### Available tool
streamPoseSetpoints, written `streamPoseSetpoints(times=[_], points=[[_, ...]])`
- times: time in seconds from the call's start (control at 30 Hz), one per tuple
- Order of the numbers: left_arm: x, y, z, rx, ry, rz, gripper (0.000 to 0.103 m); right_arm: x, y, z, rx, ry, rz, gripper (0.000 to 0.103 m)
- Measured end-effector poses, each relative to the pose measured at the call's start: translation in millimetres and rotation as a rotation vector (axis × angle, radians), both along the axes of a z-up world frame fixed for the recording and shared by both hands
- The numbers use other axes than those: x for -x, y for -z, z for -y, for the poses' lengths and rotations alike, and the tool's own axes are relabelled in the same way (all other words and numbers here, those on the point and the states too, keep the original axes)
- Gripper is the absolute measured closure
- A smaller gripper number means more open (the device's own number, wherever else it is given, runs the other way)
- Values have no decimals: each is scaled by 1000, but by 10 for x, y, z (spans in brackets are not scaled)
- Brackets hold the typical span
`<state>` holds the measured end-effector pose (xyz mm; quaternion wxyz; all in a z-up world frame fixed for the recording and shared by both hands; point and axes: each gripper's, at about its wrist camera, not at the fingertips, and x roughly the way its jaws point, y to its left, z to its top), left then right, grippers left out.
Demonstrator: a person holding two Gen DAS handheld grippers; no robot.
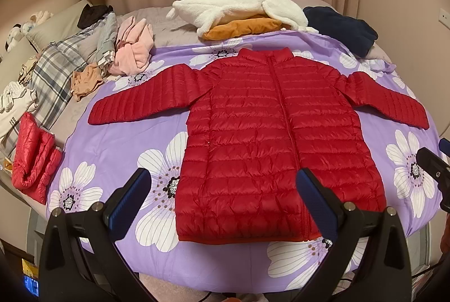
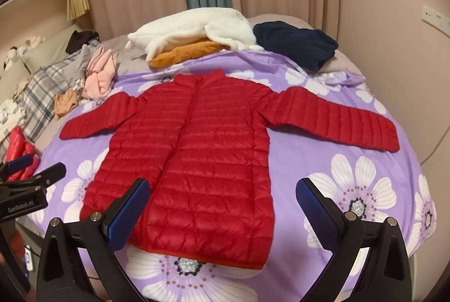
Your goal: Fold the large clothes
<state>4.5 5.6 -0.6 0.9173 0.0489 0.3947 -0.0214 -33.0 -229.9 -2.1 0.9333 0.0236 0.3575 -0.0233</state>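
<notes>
**Red jacket spread flat on the bed, both grippers empty above its hem**

At the bed's left edge lies a folded red garment (image 1: 33, 158), glossy and quilted, with a plaid cloth (image 1: 53, 76) beside it running toward the pillows. Further in, near the far left corner of the purple floral sheet (image 1: 112, 144), sits a crumpled pink garment (image 1: 133, 51) with a small tan piece (image 1: 85, 82) just beside it.

The left gripper (image 1: 223, 186) hangs over the near edge of the bed, its two blue-padded fingers (image 1: 129, 198) wide apart and holding nothing. Between them shows the lower left part of the jacket (image 1: 270, 138).

The jacket lies face up in the middle of the sheet, zipped, collar toward the far edge and hem toward the near edge, both sleeves stretched out to the sides and angled slightly down. It is flat, not folded.

Behind the collar, at the far edge, a white fleece (image 1: 239, 6) lies on top of an orange cloth (image 1: 244, 27). To the right of these, at the far right corner, is a navy bundle (image 1: 340, 29).

The right gripper (image 2: 223, 190) hovers over the near edge as well, fingers (image 2: 317, 206) spread wide and empty, the jacket's lower right part between them. Its tip shows in the left wrist view at the right border, apart from the jacket's right sleeve.
</notes>
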Motion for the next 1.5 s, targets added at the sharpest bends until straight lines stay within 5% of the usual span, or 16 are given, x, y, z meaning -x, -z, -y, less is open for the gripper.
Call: streamPoseSetpoints(times=[0.57,0.8,0.87,0.93,1.0,1.1,1.13,1.33,1.5], points=[[20,82,-2,9,1,-2,0,-18,25,1,-14,2,-11,1],[-133,318,-143,195,-18,-76,0,-100,206,232,-178,19,-31,1],[-212,386,-195,357,-16,-129,0,-143,322,367,-218,47,-83,1],[-285,476,-247,434,-27,-172,0,-185,461,525,-320,48,-129,1],[-378,574,-280,462,-49,-220,0,-201,575,701,-474,66,-196,1],[-463,741,-281,468,-61,-245,0,-178,803,1075,-588,171,-149,1],[-504,779,-261,496,-36,-193,0,-167,857,1180,-614,203,-120,1],[-634,768,-56,588,81,-88,0,-184,1131,1838,-698,386,16,1],[-733,912,-47,578,63,-196,0,-456,1283,2238,-629,497,39,1]])
